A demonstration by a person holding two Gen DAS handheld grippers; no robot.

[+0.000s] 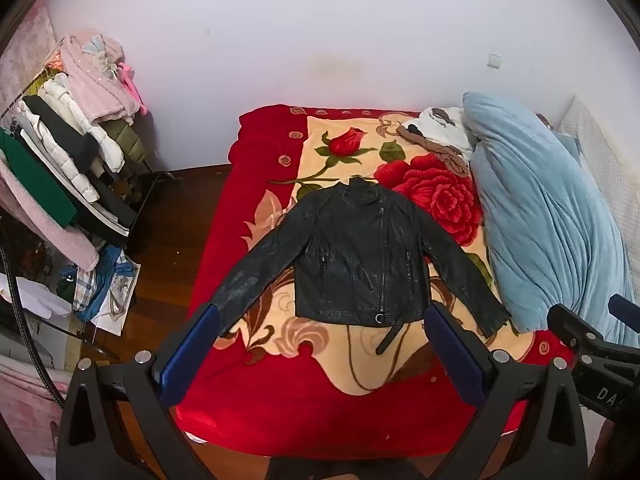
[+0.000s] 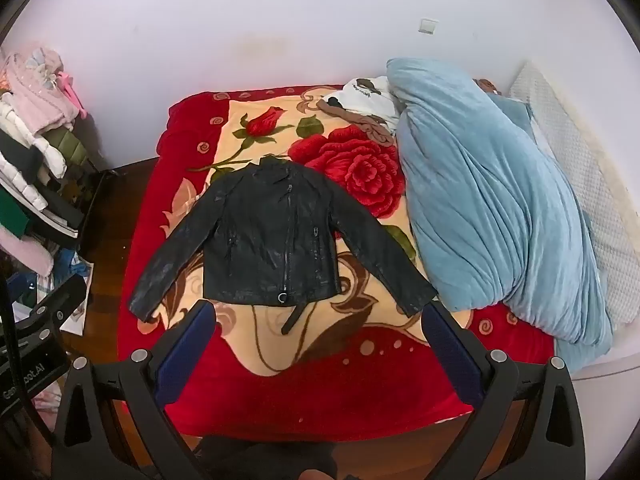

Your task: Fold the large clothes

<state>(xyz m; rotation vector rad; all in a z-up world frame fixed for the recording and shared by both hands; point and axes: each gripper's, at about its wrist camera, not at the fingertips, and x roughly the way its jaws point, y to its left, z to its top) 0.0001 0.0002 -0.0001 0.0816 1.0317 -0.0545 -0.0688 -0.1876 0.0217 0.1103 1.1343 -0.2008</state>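
Hovering: left hand-held gripper [image 1: 320,344] and right hand-held gripper [image 2: 318,338], both with jaws wide apart, holding nothing
Jacket: black jacket [image 1: 360,256] lies flat and zipped on the rose blanket [image 1: 256,412], sleeves spread, collar far
Strap: loose strap [image 1: 390,336] hangs below the hem
Behind: blue duvet [image 1: 536,216] touches the right cuff
Risk: stiff leather may slip or spring open; the cuff may snag the duvet

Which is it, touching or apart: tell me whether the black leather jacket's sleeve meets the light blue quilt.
Cannot tell. In the left wrist view the black leather jacket puts its cuff right beside the light blue quilt, with neither gap nor contact plain.
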